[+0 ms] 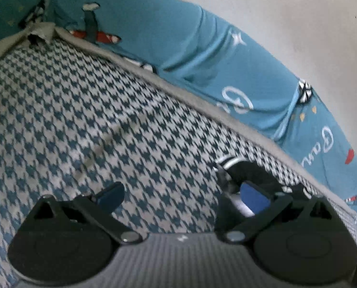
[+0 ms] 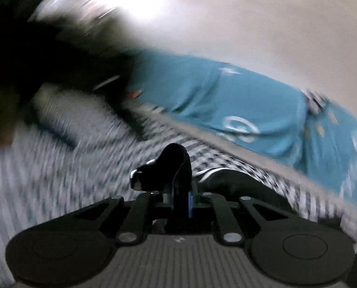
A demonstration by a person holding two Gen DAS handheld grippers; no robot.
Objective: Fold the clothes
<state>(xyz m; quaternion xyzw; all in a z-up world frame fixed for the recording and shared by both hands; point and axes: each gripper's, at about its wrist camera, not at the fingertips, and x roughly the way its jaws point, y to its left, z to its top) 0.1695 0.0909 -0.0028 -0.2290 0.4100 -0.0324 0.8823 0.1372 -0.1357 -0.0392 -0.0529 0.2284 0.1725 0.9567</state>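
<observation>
Houndstooth fabric, blue-and-white (image 1: pixel 87 110): spread flat as the working surface, edged by a grey border strip (image 1: pixel 168 81) running diagonally. No containers visible in either view.

Teal sheet (image 1: pixel 154 28): lies beyond the border, printed with white lettering, stars and small red aircraft; creased in several places. Pale wall (image 1: pixel 286 19) behind it.

Black garment with white stripes (image 2: pixel 168 168): the item to fold. It lies on the houndstooth near the border.

Left gripper (image 1: pixel 180 196): fingers spread wide apart above the houndstooth, nothing between them; the right-side finger sits just beside the black garment.

Right gripper (image 2: pixel 178 201): fingers brought together, pinching a raised fold of the black garment. This view is heavily blurred; a dark shape at upper left cannot be identified.
</observation>
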